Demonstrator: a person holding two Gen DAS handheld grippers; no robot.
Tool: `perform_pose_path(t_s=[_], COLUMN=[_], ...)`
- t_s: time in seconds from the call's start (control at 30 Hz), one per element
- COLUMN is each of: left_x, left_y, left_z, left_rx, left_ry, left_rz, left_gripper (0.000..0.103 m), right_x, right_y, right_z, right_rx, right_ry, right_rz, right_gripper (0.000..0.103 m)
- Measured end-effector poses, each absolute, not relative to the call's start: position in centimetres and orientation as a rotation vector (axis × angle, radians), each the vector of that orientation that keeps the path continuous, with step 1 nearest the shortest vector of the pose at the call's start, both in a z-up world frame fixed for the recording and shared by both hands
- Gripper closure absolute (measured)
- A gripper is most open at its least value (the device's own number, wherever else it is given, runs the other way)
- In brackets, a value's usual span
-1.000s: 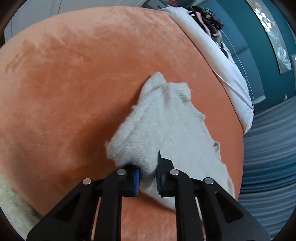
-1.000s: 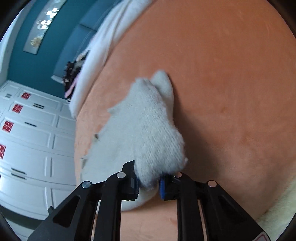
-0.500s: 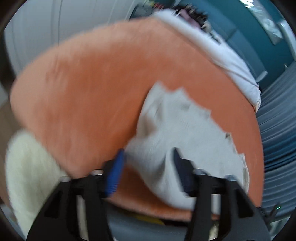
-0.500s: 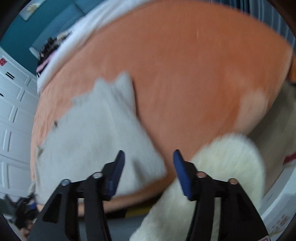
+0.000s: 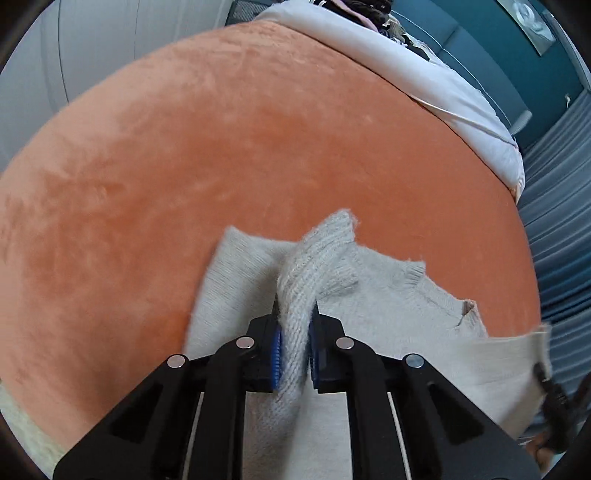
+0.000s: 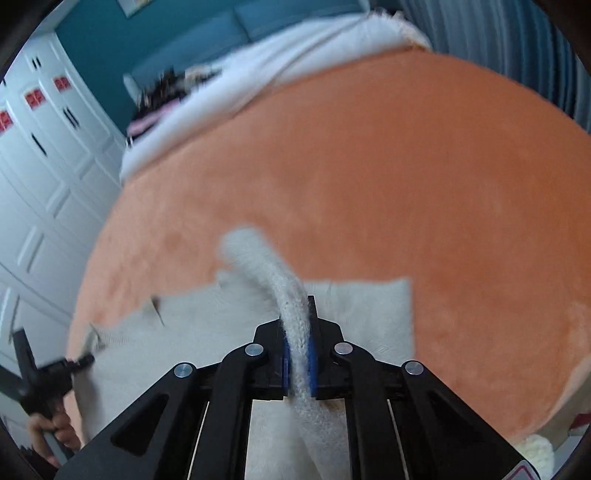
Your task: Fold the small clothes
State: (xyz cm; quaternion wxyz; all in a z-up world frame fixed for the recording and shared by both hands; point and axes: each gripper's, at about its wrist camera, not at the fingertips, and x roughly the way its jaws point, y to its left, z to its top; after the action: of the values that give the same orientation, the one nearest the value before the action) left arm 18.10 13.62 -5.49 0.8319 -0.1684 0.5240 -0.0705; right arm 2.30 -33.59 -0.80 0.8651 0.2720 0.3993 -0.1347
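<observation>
The left gripper (image 5: 294,345) is pinched on a ribbed fold of the cream knit sweater (image 5: 388,306), which lies spread just ahead of and beneath its fingers on the orange plush cover (image 5: 221,147). To the right, the right gripper (image 6: 298,360) is clamped on another rolled ridge of that sweater (image 6: 354,314), lifted off the cover (image 6: 424,184). Beyond both tools the cover runs bare to a white blanket (image 5: 424,74) at its far edge, with dark clothes (image 6: 166,88) heaped on it. White cabinet doors (image 6: 44,166) stand off to the left of the right gripper, against a teal wall (image 6: 184,29).
</observation>
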Motion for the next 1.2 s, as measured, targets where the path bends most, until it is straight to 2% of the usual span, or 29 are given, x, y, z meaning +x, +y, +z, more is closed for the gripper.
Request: perform_pose_path(t_s=[0.13, 0.2, 0.27, 0.37, 0.43, 0.53, 0.63, 0.67, 0.7, 0.73, 0.77, 0.83, 0.93, 0.97, 1.07, 1.1, 1.13, 1.17, 1.2], left_x=[19.6, 19.3, 18.5, 14.7, 12.2, 8.9, 7.6, 7.7, 8.0, 8.2, 8.1, 8.4, 7.2, 7.0, 7.4, 7.8, 8.2, 8.5, 9.0], left_y=[15.0, 14.1, 13.9, 13.1, 11.5, 5.8, 3.2, 3.6, 4.8, 6.8, 9.0, 14.0, 18.9, 19.3, 16.4, 15.6, 15.1, 14.7, 14.4], left_z=[-10.3, -9.5, -7.3, -2.9, -1.2, -1.9, -5.2, -6.2, -7.1, -7.7, -7.9, -8.4, -9.3, -9.4, -8.0, -7.1, -5.5, -3.6, -2.4], left_rx=[-0.387, -0.358, -0.34, -0.244, -0.205, -0.218, -0.201, -0.183, -0.172, -0.191, -0.227, -0.329, -0.371, -0.394, -0.28, -0.294, -0.315, -0.314, -0.295], left_ry=[1.188, 1.155, 1.122, 1.001, 0.961, 1.034, 1.141, 1.164, 1.173, 1.171, 1.179, 1.188, 1.169, 1.174, 1.161, 1.15, 1.116, 1.069, 1.026], left_rz=[-0.086, -0.085, -0.097, -0.098, -0.177, -0.364, -0.392, -0.375, -0.351, -0.329, -0.304, -0.243, -0.197, -0.209, -0.179, -0.194, -0.221, -0.232, -0.224], left_gripper=[0.091, 0.089, 0.084, 0.076, 0.064, 0.062, 0.062, 0.063, 0.074, 0.094, 0.099, 0.102, 0.102, 0.102, 0.102, 0.102, 0.091, 0.079, 0.049], right_x=[3.5, 2.8, 1.8, 0.1, 1.0, 2.2, 2.4, 2.0, 1.6, 1.0, 0.3, -2.9, -7.9, -8.3, -6.3, -5.6, -5.1, -4.4, -3.8], right_y=[-36.9, -36.5, -35.5, -31.5, -27.6, -17.7, -11.5, -11.7, -12.9, -15.7, -19.2, -27.5, -35.2, -35.6, -32.7, -32.1, -32.0, -31.8, -31.8], right_z=[-10.5, -8.7, -5.2, -0.4, 0.1, -2.1, -5.1, -5.9, -6.4, -6.8, -7.2, -8.3, -9.6, -9.7, -7.6, -6.3, -4.4, -2.9, -1.7], right_rx=[0.589, 0.555, 0.536, 0.42, 0.436, 0.451, 0.356, 0.322, 0.318, 0.351, 0.413, 0.605, 0.705, 0.739, 0.547, 0.525, 0.502, 0.472, 0.438], right_ry=[1.146, 1.089, 1.018, 0.921, 0.933, 1.037, 1.128, 1.148, 1.15, 1.147, 1.147, 1.123, 1.106, 1.108, 1.148, 1.118, 1.063, 1.017, 0.973], right_rz=[-0.379, -0.375, -0.39, -0.384, -0.225, 0.122, 0.253, 0.237, 0.207, 0.142, 0.065, -0.082, -0.207, -0.194, -0.203, -0.188, -0.184, -0.188, -0.203], right_gripper=[0.097, 0.097, 0.086, 0.081, 0.081, 0.082, 0.094, 0.095, 0.096, 0.097, 0.103, 0.103, 0.103, 0.103, 0.103, 0.1, 0.092, 0.079, 0.068])
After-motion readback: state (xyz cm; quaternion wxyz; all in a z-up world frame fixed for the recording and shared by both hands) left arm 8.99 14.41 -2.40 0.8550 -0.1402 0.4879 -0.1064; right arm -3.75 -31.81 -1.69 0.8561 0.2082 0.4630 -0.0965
